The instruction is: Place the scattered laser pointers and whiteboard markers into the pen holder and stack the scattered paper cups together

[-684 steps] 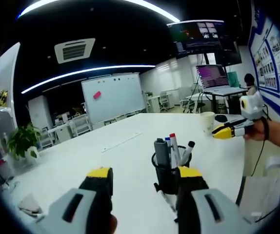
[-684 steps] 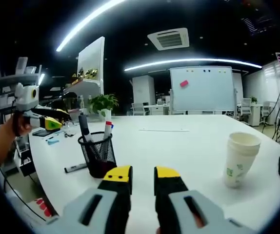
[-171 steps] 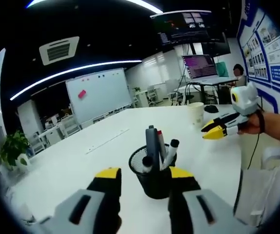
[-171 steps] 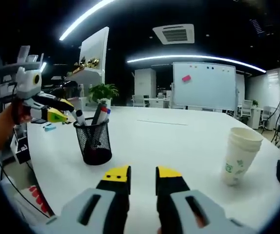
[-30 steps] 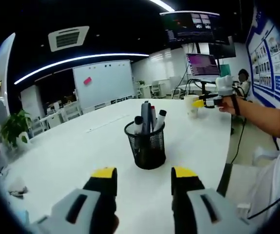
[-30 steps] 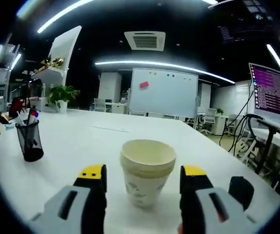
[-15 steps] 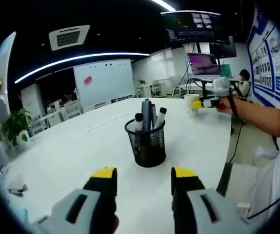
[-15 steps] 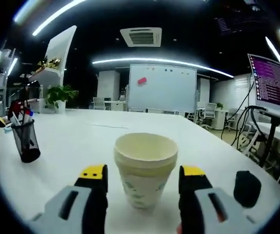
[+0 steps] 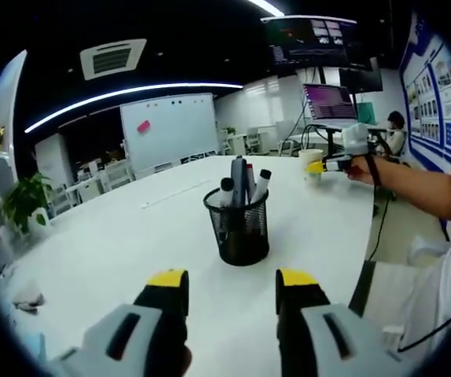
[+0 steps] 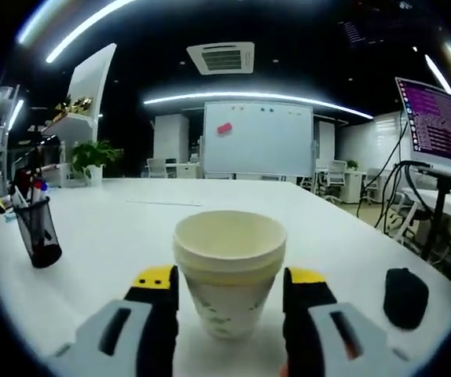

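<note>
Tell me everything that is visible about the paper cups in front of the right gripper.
The paper cups are cream-white and nested into one upright stack, with several rims layered at the top and a faint green print low on the side. The stack stands on the white table, between the open jaws of the right gripper. Whether the jaws touch it is unclear.

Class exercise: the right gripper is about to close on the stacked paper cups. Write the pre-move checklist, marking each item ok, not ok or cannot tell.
1. Right gripper open, a jaw on each side of the paper cups: ok.
2. Cups upright on the table: ok.
3. Jaws already touching the cup wall: cannot tell.
4. Black object outside the jaws: ok.
5. Pen holder upright, markers inside: ok.
6. Left gripper open, away from the cups: ok.
</note>
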